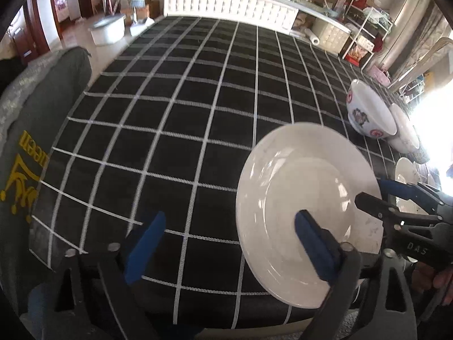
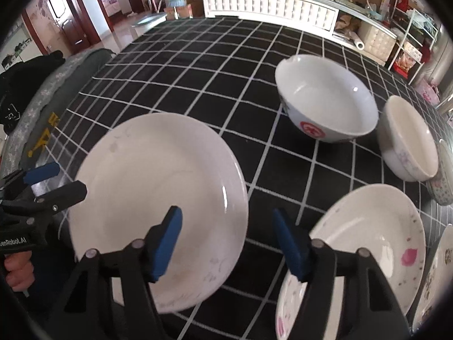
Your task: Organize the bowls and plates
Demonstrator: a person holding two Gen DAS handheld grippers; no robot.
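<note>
A: What is the table covered with?

B: A black cloth (image 1: pixel 175 130) crossed by thin white lines is spread over the whole table. A grey cushion (image 1: pixel 42 130) with yellow lettering is seen at its left edge.

A: And the room behind?

B: A white tufted bench (image 1: pixel 229 5) is set along the far side, with boxes and clutter piled on top. A white tub (image 1: pixel 109 29) and a broom (image 1: pixel 137 0) are seen on the shiny floor, dark red doors (image 2: pixel 65 19) at the left, and a wire rack (image 1: pixel 365 34) at the right. Strong light is let in from the right.

A: Where are the dishes?

B: A plain white plate (image 2: pixel 158 209) is laid flat on the cloth near the front edge. A flowered plate (image 2: pixel 365 243) is placed to its right, apart from it. A big bowl (image 2: pixel 325 99) with a red mark is set further back, and a smaller bowl (image 2: pixel 407 138) just beside it.

A: How is each tool held?

B: The left tool (image 1: pixel 229 246) is spread open over the white plate's left rim; one blue pad is seen above the plate, the other above the cloth, and nothing is gripped. The right tool (image 2: pixel 226 243) is likewise unclenched, with bare cloth shown between its pads, in the gap between the two plates.
</note>
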